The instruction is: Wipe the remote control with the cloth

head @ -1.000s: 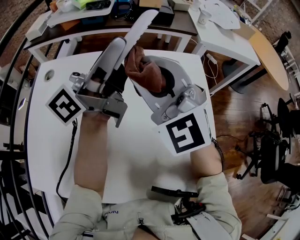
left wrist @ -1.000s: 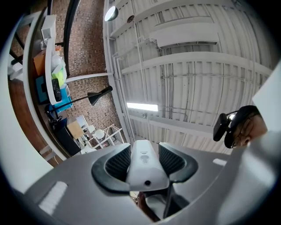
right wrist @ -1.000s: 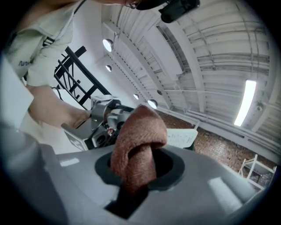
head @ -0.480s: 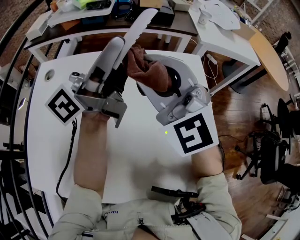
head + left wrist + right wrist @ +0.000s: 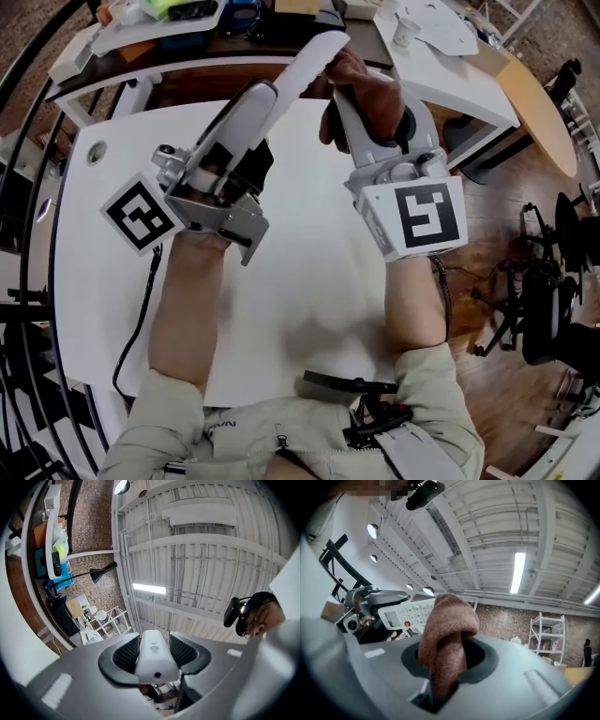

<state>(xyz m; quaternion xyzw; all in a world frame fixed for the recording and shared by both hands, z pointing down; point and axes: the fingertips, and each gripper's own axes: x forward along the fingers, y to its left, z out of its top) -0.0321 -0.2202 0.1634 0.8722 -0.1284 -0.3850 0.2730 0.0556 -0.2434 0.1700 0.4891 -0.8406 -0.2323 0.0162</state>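
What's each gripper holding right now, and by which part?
Left gripper: the remote control, clamped near one end, the rest jutting out. Right gripper: the brown cloth, pinched at a bunched fold.

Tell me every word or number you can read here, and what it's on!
No text here reads clearly.
Keys of the white plastic remote control: the marks are too blurred to read.
Small pale print on the person's beige jacket: too small to read.
Black-and-white square markers on the left cube and the right cube: patterns, not letters or numbers.
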